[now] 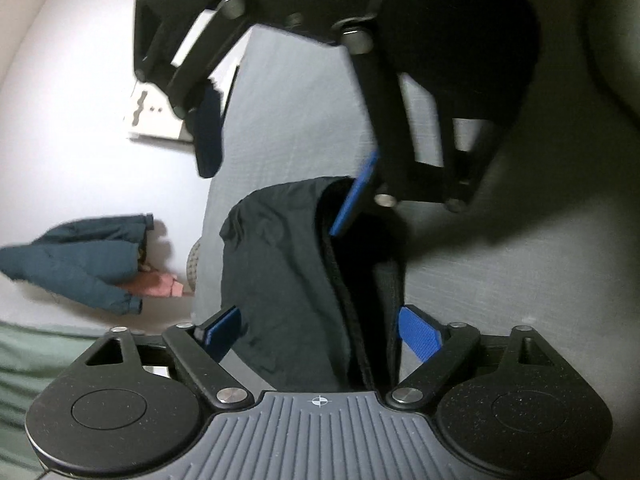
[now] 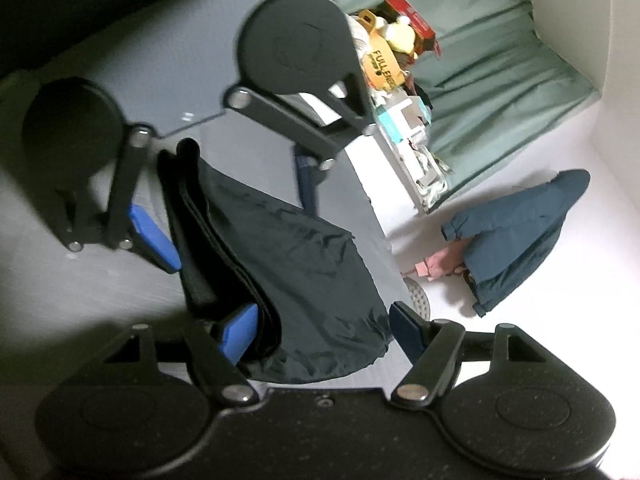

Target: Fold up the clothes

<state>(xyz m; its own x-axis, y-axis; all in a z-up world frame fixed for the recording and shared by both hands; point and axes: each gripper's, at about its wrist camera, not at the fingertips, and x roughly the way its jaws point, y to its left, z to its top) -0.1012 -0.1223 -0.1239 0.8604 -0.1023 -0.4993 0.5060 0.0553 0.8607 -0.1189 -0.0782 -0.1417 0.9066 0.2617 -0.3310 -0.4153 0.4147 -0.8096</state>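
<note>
Both wide-open claws [image 1: 320, 328] [image 2: 324, 328] straddle black shorts [image 1: 280, 280]; only right view shows clutter [image 2: 400, 80].

The black garment's [image 1: 288, 280] lower end drops out of sight behind the left gripper's [image 1: 320, 328] body; the teal jacket [image 1: 76, 260] is cropped at the edge; shelf clutter [image 2: 400, 80] blurs beyond reading.
</note>
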